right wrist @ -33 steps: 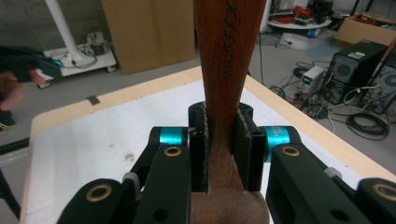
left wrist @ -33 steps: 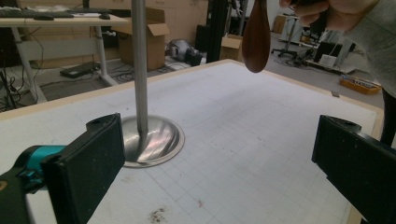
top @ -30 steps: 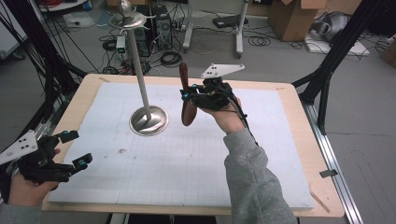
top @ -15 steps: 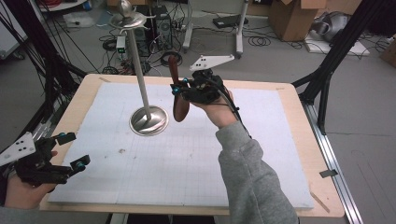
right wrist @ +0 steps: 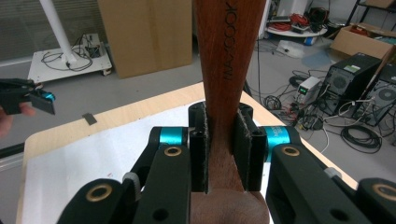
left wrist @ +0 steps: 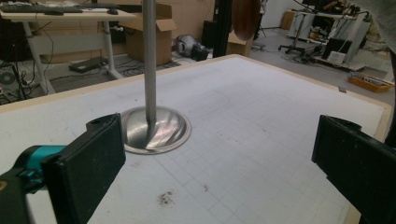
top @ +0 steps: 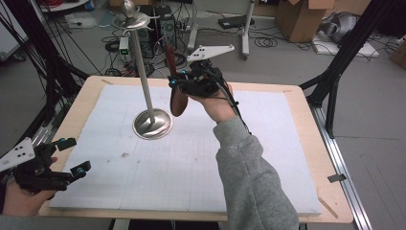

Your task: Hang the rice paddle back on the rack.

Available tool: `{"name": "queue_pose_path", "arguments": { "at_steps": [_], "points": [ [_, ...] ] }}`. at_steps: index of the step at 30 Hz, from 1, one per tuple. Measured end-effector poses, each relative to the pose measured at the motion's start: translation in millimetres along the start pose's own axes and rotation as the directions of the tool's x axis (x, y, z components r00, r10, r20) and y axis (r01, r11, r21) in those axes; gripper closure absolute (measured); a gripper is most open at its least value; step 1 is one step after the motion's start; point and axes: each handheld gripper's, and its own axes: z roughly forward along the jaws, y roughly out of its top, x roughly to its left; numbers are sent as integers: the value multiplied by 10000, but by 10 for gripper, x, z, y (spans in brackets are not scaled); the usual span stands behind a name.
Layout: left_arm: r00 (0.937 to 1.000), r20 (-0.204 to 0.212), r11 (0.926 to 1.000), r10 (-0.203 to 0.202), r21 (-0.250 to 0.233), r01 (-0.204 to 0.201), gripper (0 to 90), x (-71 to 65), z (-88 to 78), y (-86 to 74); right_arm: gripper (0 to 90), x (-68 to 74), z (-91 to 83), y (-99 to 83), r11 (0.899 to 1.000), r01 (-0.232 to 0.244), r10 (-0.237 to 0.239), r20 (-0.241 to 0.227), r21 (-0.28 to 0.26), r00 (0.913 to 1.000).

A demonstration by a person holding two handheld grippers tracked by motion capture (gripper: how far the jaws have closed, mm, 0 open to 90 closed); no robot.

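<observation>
Wooden spoon (top: 175,91) near-upright, bowl down, handle up, pinched in right hand-held gripper (top: 189,85); left hand-held gripper (top: 72,155) spread.

The floor (top: 364,62) is grey and smooth, and many black cables (top: 270,42) lie on it beyond the far edge of the table (top: 306,103). The table has a pale wooden top, and a white sheet with a fine grid (top: 191,167) covers most of it. Black metal struts (top: 349,48) rise beside its right edge. Behind it stand computer towers (top: 160,26), and cardboard boxes (top: 299,17) stand at the far right. In the left gripper view a desk with a keyboard (left wrist: 70,11) stands at the left, and a large cardboard box (left wrist: 149,37) is near it.
</observation>
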Motion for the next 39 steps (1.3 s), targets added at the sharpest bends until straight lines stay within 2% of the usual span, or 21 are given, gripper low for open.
{"name": "queue_pose_path", "arguments": {
  "at_steps": [22, 27, 29, 30, 39],
  "points": [
    [10000, -91, 10000, 21, -55, -22, 31, -12, -65, -4, 777, -69, 133, 173, 9995, -284, 290, 560, -116, 9980],
    [9999, -124, 9998, 11, -203, -13, 31, -22, -103, 8, 777, -78, 141, 203, 9993, -324, 334, 520, -201, 9981],
    [9999, -119, 9998, 11, -178, -13, 31, -22, -111, 6, 777, -84, 158, 229, 9997, -214, 216, 148, -90, 9997],
    [9999, -109, 9998, 4, -194, -6, 32, -23, -111, 5, 777, -88, 165, 239, 9998, -182, 183, 109, -74, 9998],
    [9998, -166, 9999, -59, -139, 57, 31, -9, -121, -18, 777, -88, 209, 329, 9998, -191, 194, 359, -102, 9992]
  ]
}}
